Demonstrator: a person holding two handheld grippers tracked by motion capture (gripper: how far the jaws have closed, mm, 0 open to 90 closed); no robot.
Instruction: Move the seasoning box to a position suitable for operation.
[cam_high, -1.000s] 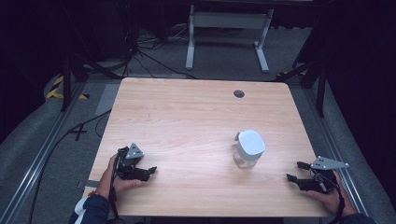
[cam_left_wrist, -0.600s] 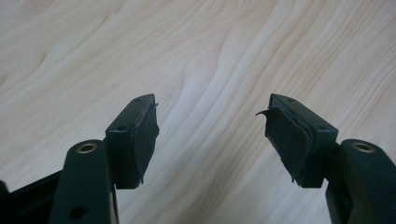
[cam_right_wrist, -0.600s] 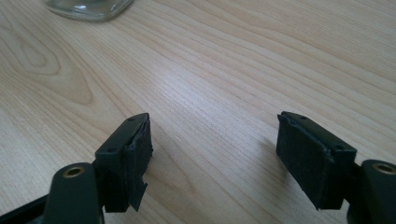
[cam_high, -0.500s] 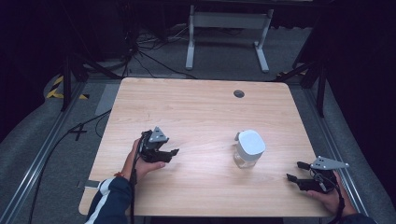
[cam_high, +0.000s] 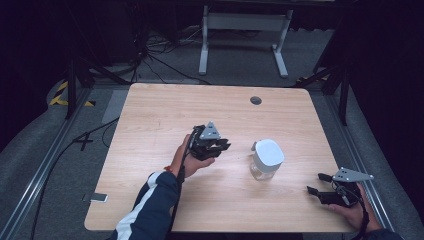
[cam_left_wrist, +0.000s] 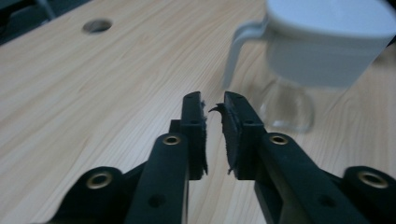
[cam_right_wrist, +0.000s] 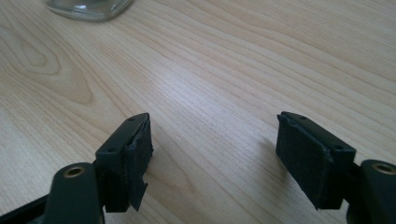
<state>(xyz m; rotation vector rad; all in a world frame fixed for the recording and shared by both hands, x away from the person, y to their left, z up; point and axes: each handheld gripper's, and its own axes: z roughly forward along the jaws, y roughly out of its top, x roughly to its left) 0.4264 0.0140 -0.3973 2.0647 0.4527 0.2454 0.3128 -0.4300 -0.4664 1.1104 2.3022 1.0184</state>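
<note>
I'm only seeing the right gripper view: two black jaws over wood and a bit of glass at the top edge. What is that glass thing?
Observer: It's the base of a clear glass jar with a white lid and a handle, standing upright on the table.
Operator: Where's the other gripper?
Observer: The left gripper is held above the table just left of the jar, pointing at it but not touching.
Operator: Are its jaws as wide apart as mine?
Observer: No. In the left gripper view they stand nearly shut with a thin gap and nothing between them, while the right gripper is wide open near the table's right edge.
</note>
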